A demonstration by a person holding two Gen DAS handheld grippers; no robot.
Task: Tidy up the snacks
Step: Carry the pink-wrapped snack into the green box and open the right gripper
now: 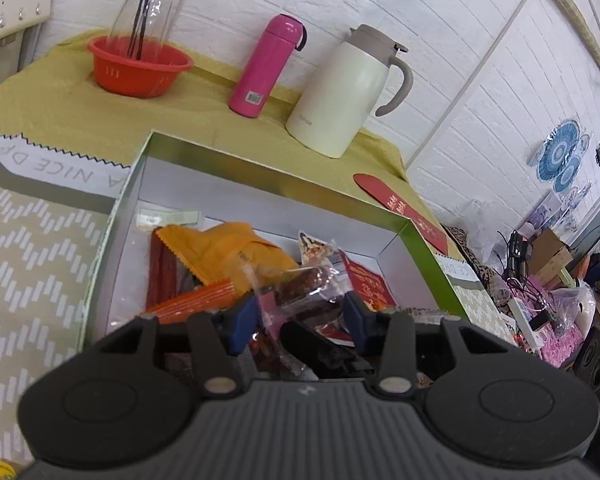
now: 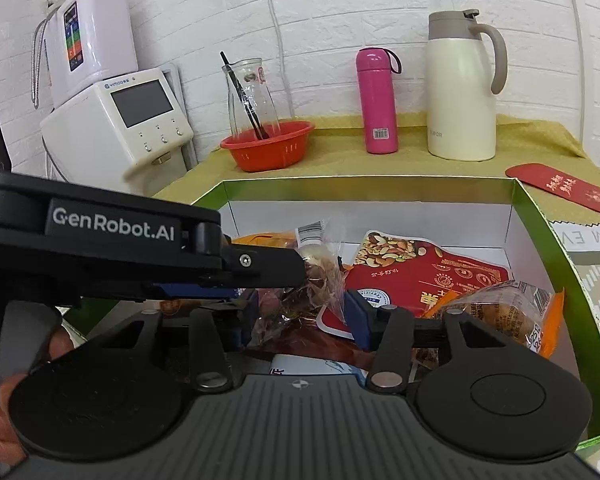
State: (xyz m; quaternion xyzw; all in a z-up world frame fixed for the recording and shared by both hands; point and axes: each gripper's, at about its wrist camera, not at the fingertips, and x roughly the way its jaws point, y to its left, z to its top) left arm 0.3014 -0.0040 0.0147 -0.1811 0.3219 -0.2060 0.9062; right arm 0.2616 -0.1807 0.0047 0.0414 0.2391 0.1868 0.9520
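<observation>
Here a clear crinkly plastic packet of dark brown snack (image 1: 308, 280) sits between the spread blue fingers of the left gripper (image 1: 302, 314), inside the green-rimmed white cardboard box (image 1: 260, 168). Both grippers are released, gripping nothing; the right gripper (image 2: 302, 314) straddles another clear wrapper. A red nut pouch (image 2: 416, 268) and an orange foil bag (image 1: 224, 252) lie alongside. Behind the box, on the yellow-clothed surface (image 1: 60, 108), stand a pink flask (image 1: 266, 66) and a cream jug (image 1: 348, 92).
</observation>
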